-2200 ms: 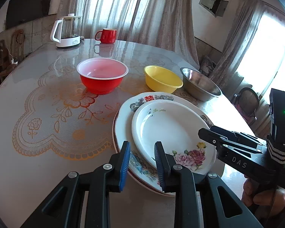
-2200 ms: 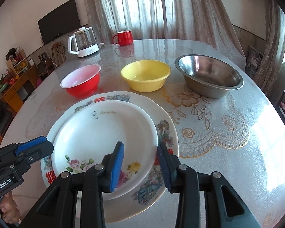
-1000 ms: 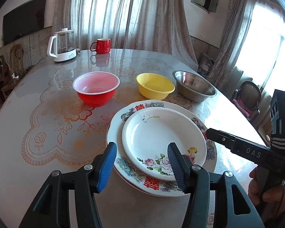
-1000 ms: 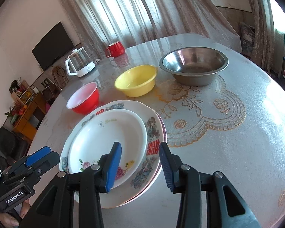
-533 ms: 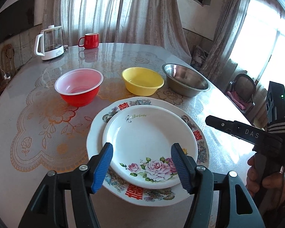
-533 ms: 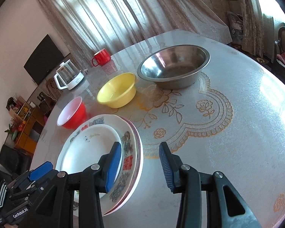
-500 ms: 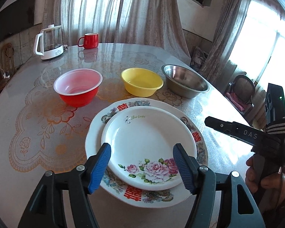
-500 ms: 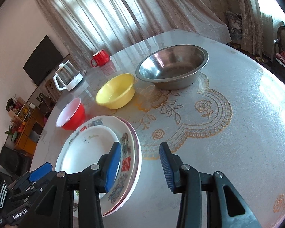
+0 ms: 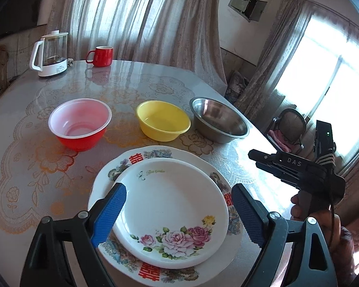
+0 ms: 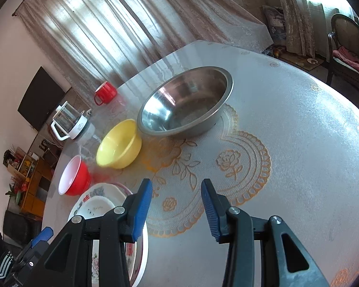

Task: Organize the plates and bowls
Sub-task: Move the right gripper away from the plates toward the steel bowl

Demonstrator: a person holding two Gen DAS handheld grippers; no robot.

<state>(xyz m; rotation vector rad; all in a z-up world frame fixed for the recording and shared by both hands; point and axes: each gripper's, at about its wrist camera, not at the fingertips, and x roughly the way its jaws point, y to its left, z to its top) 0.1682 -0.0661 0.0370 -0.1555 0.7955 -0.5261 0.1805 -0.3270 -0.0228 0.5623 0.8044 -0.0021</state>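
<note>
The left gripper has its jaws wide apart above the small plate, holding nothing. This plate lies on the big plate; behind it stand the red bowl, yellow bowl and steel bowl. The right gripper hangs over the tabletop right of the plates, jaws apart and empty.

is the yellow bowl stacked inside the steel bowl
No, the yellow bowl sits on the table by itself, between the red bowl and the steel bowl.

Small plate atop larger plate
</note>
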